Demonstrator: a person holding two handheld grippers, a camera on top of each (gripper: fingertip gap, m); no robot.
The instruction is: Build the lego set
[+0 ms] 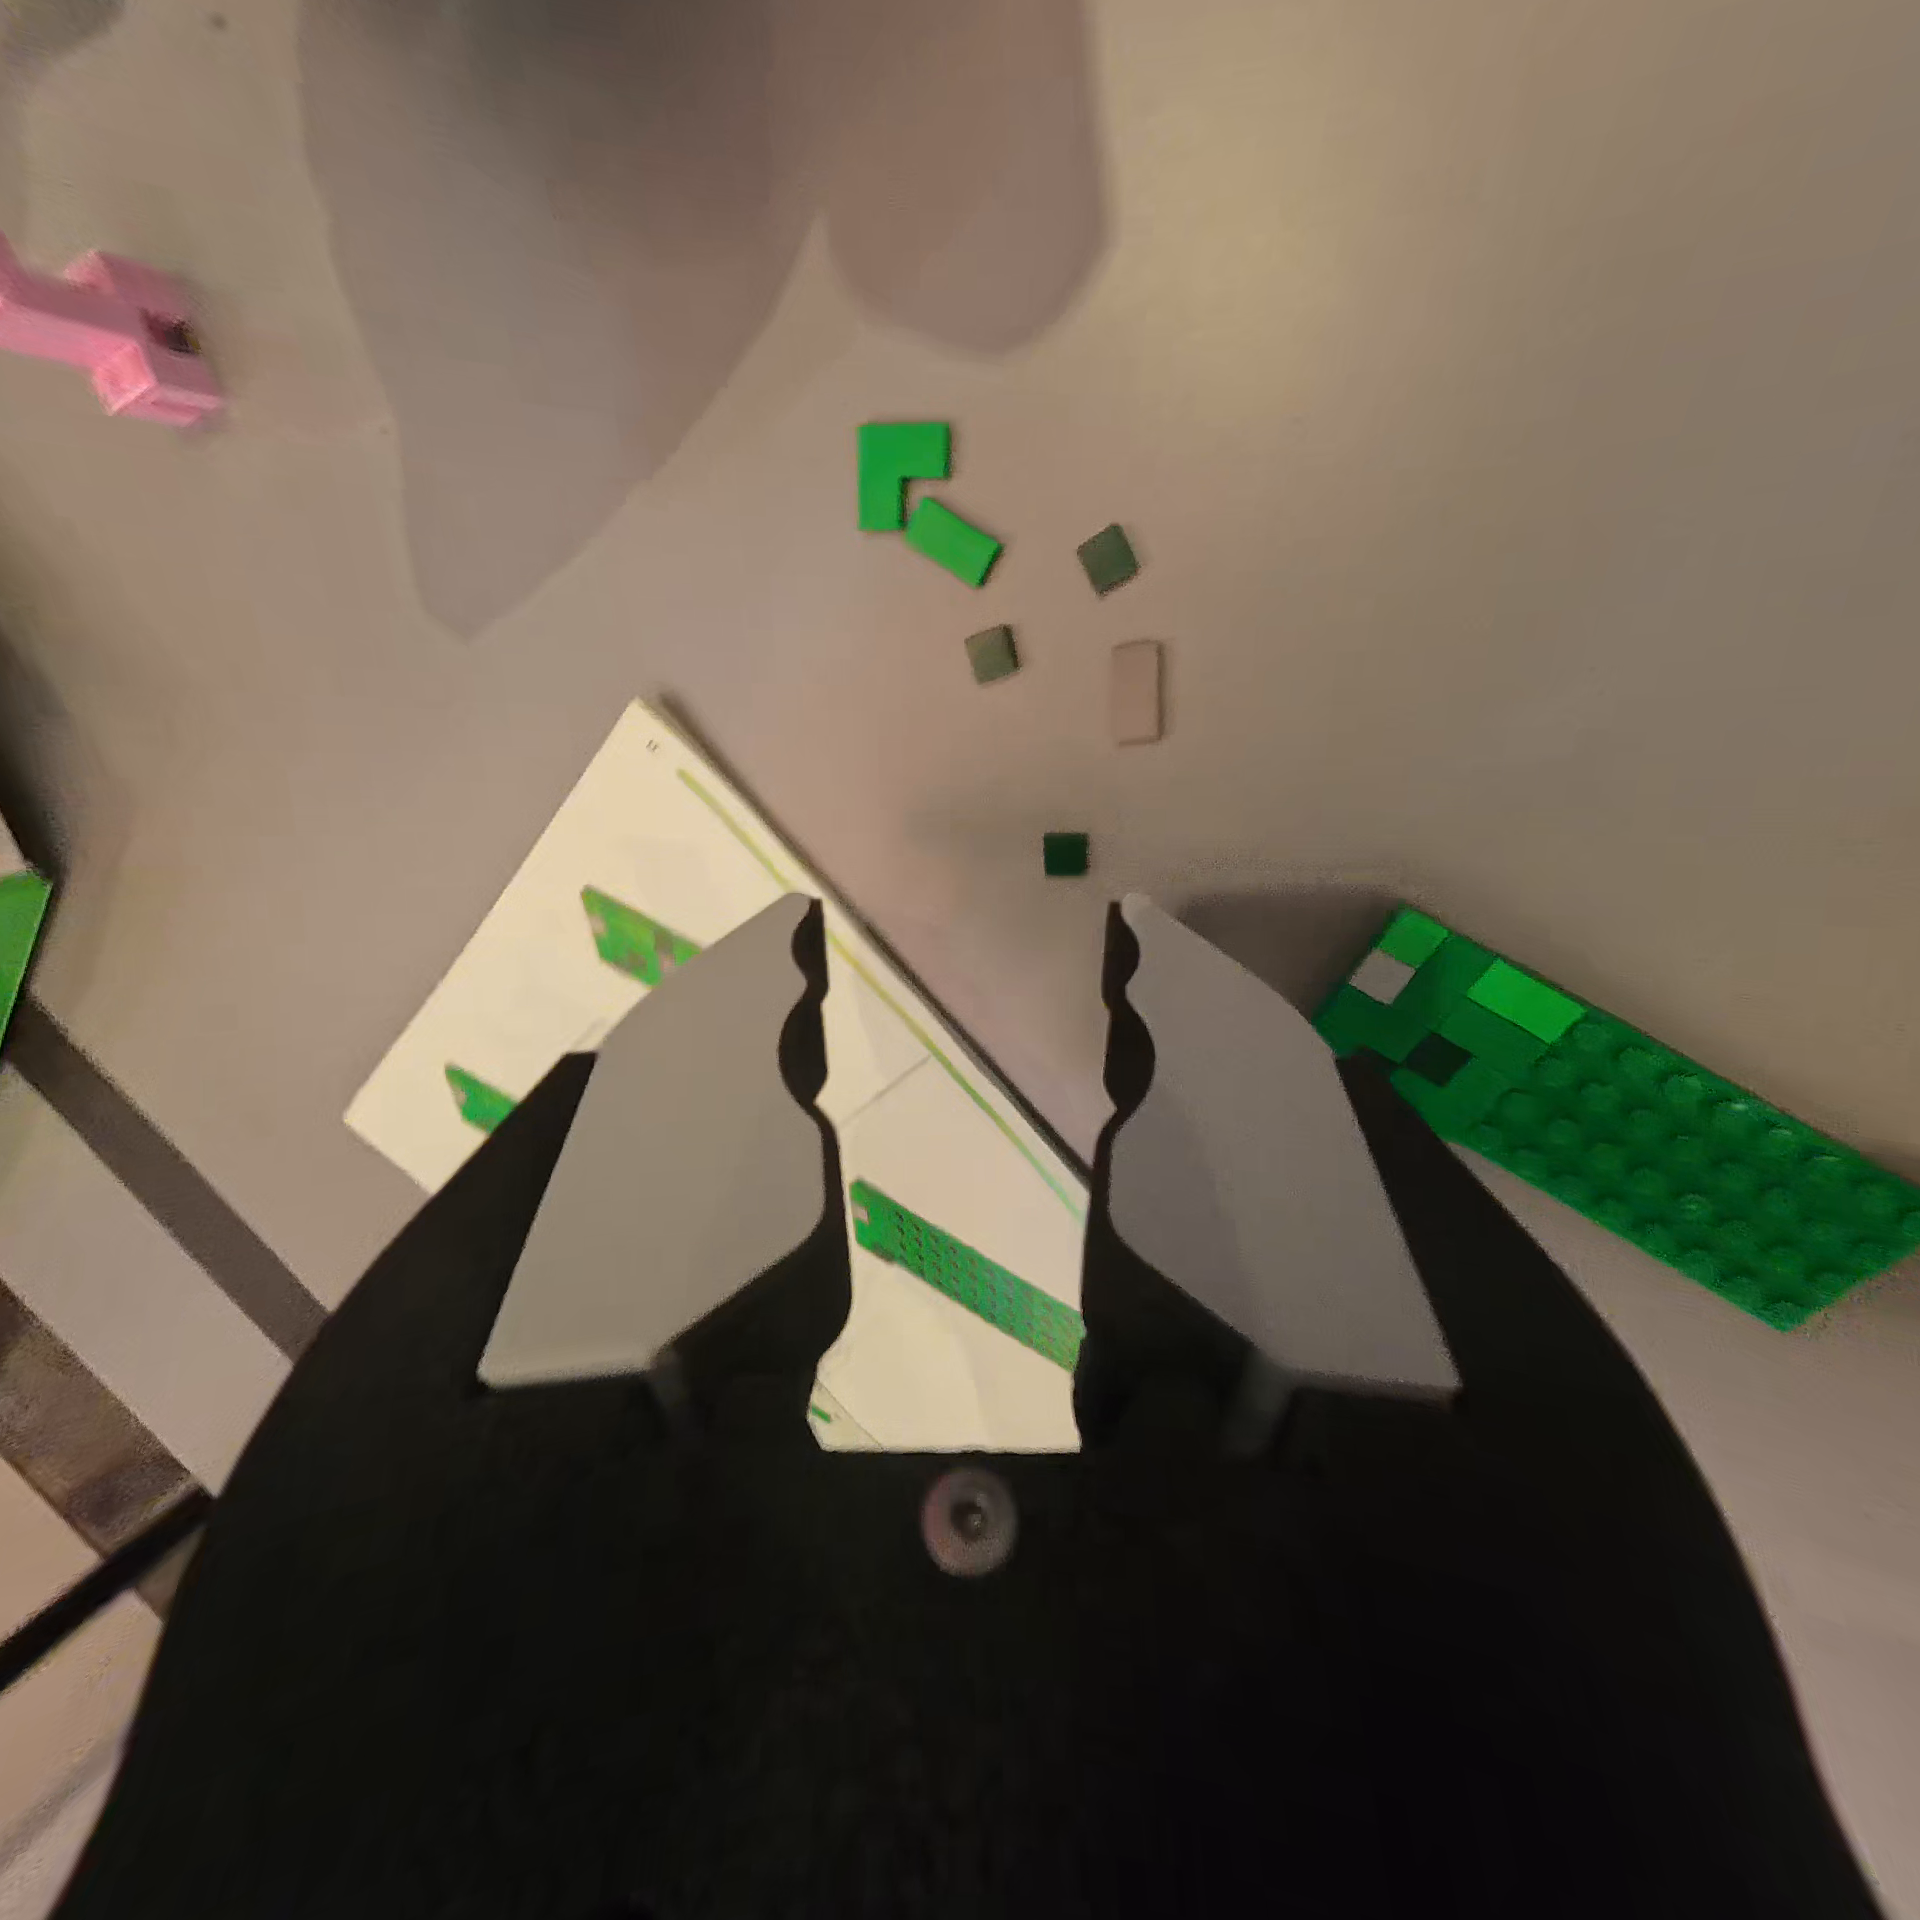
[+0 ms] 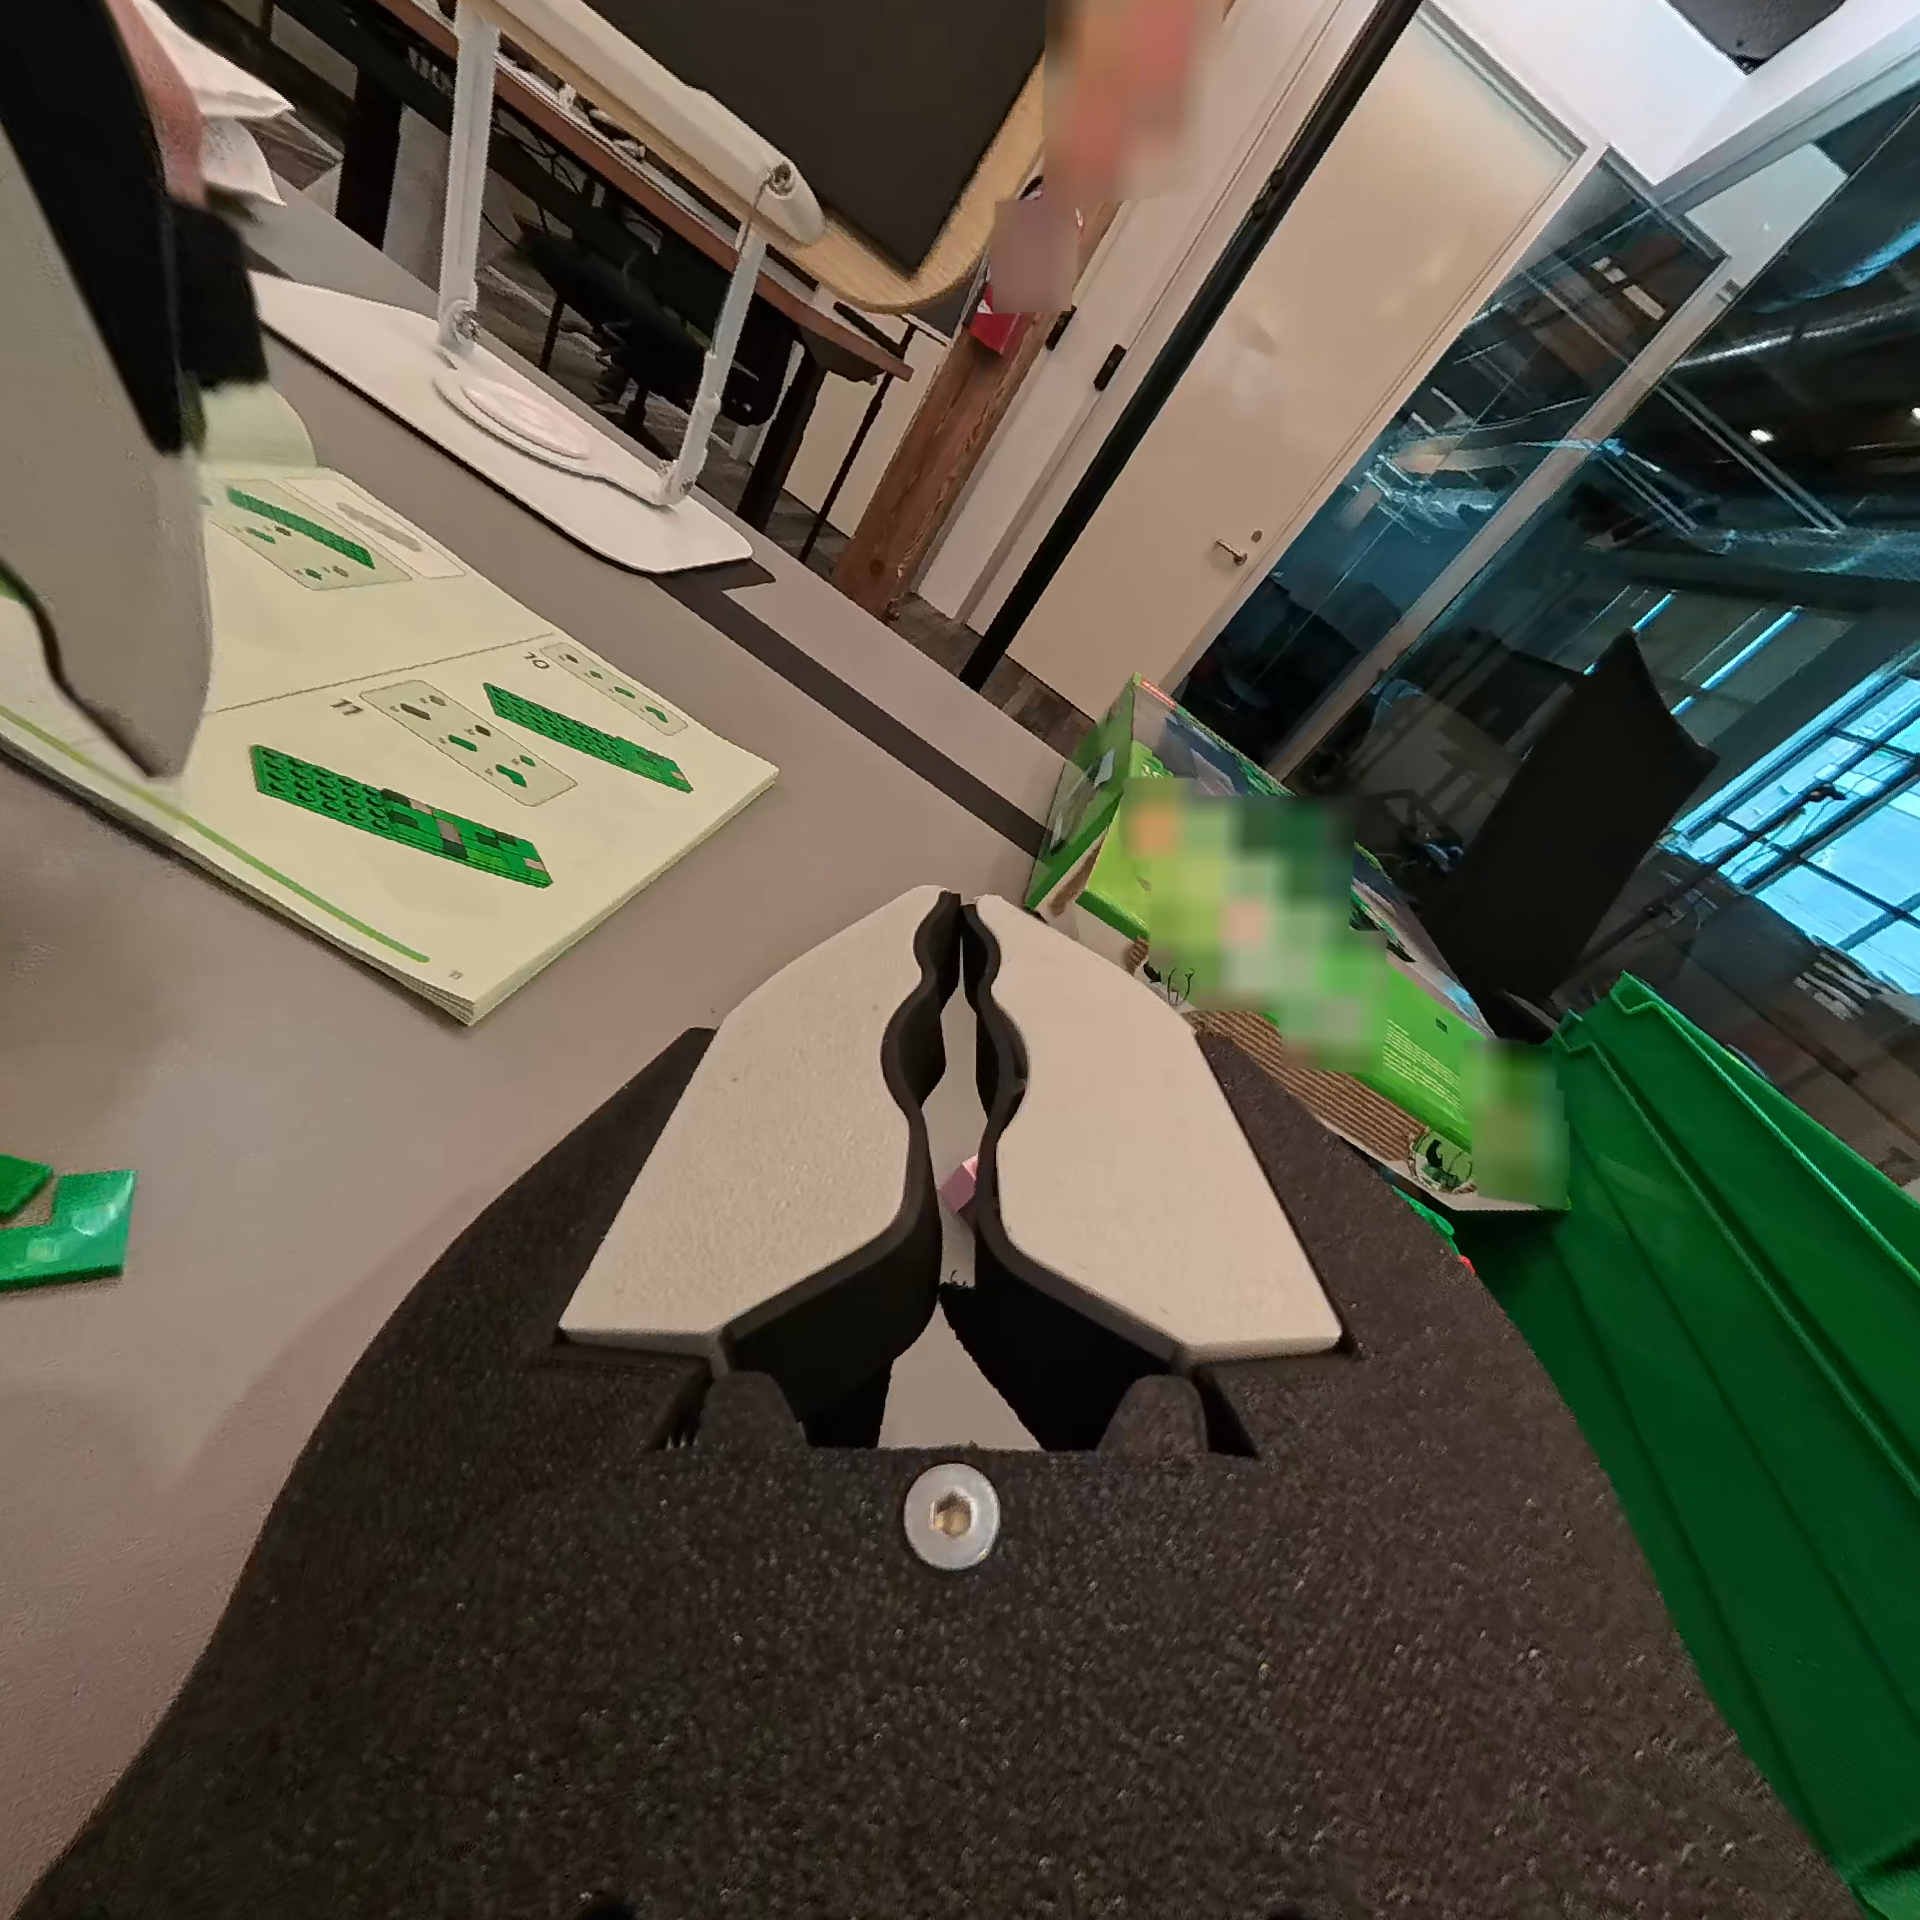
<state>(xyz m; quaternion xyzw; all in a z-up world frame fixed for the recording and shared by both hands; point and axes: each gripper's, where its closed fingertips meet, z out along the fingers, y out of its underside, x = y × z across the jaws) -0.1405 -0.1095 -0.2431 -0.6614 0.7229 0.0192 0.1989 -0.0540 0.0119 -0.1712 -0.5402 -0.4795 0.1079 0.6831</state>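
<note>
Right wrist view: grey table [image 2: 260,1091], glass-walled office.

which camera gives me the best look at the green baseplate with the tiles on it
The left wrist view: the green baseplate lies almost whole on the table, tiles covering one end. The right wrist view catches only a corner of it at the left edge.

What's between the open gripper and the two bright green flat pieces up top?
In the left wrist view: a dark green square tile, two grey-green square tiles, a tan tile, otherwise bare table.
</note>
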